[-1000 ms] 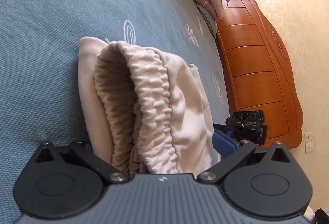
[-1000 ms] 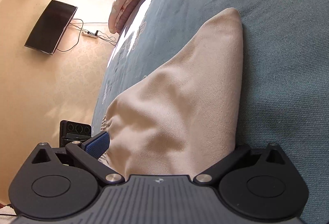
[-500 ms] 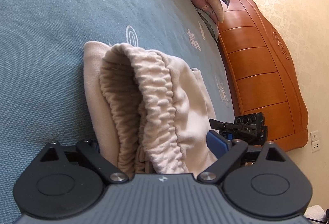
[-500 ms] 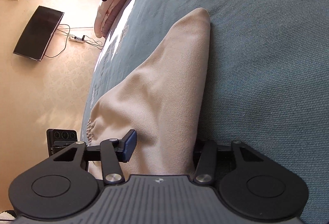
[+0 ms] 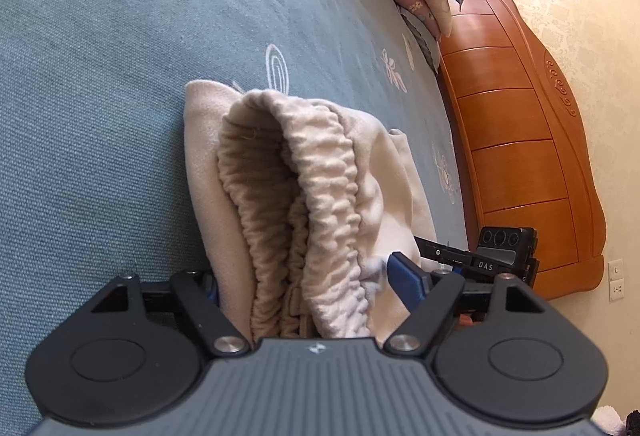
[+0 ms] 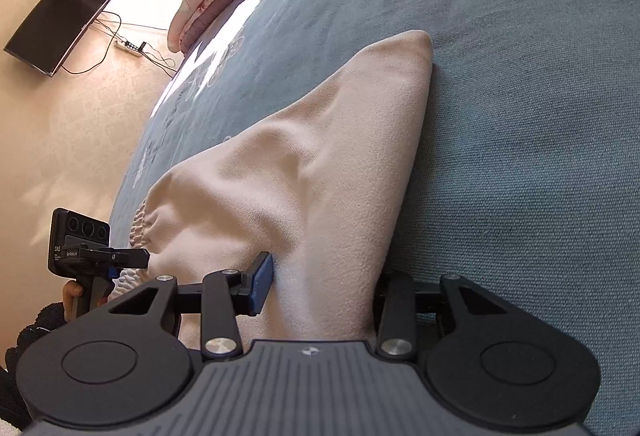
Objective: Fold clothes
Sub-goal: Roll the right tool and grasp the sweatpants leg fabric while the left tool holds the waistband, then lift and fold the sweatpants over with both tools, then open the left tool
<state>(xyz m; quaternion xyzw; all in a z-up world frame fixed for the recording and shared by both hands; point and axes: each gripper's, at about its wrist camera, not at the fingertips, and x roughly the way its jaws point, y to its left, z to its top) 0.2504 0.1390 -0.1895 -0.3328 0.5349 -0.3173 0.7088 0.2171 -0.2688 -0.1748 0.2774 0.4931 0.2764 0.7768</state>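
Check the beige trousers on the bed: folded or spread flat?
Folded. The beige trousers lie bunched in layers on the bed, the elastic waistband doubled over plain cloth beneath.

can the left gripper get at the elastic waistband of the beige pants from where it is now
Probably yes. The gathered waistband of the beige pants already lies bunched between the left gripper fingers, whose jaws are opening, so nothing blocks it. The right gripper is closing on the fabric alongside.
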